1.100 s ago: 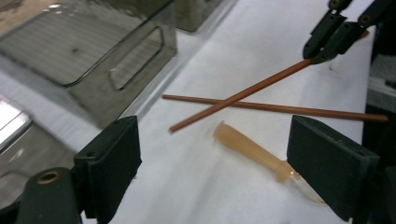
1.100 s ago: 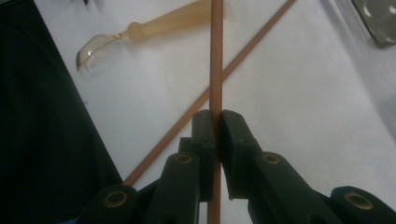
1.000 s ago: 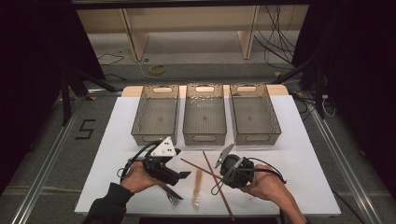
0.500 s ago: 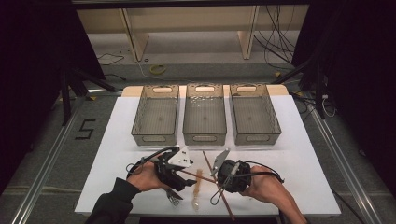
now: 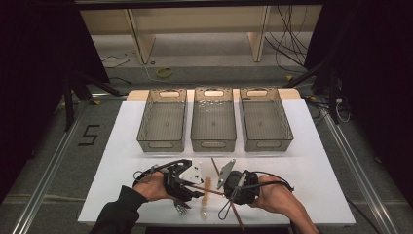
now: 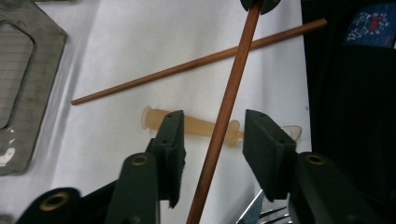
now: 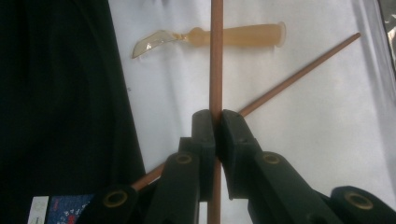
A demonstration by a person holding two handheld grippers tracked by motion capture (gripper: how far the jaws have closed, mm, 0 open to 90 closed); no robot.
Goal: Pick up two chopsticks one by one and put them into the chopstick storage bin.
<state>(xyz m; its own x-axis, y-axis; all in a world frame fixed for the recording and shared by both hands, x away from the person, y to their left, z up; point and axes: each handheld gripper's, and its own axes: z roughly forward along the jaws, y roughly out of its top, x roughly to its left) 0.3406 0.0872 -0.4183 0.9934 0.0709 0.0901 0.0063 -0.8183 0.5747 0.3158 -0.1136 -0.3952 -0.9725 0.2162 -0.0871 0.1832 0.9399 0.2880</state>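
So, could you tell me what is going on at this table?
A person works two hand-held grippers over a white table. The right gripper is shut on a chopstick and holds it out between the left gripper's jaws. Those jaws have just been closing around it, but the pads do not touch it yet. A second chopstick, a plastic spoon and a fork lie on the table. Three bins behind look empty.

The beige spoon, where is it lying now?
In the high view the beige spoon lies on the white table near the front edge, between the left gripper and the right gripper, under the held chopstick.
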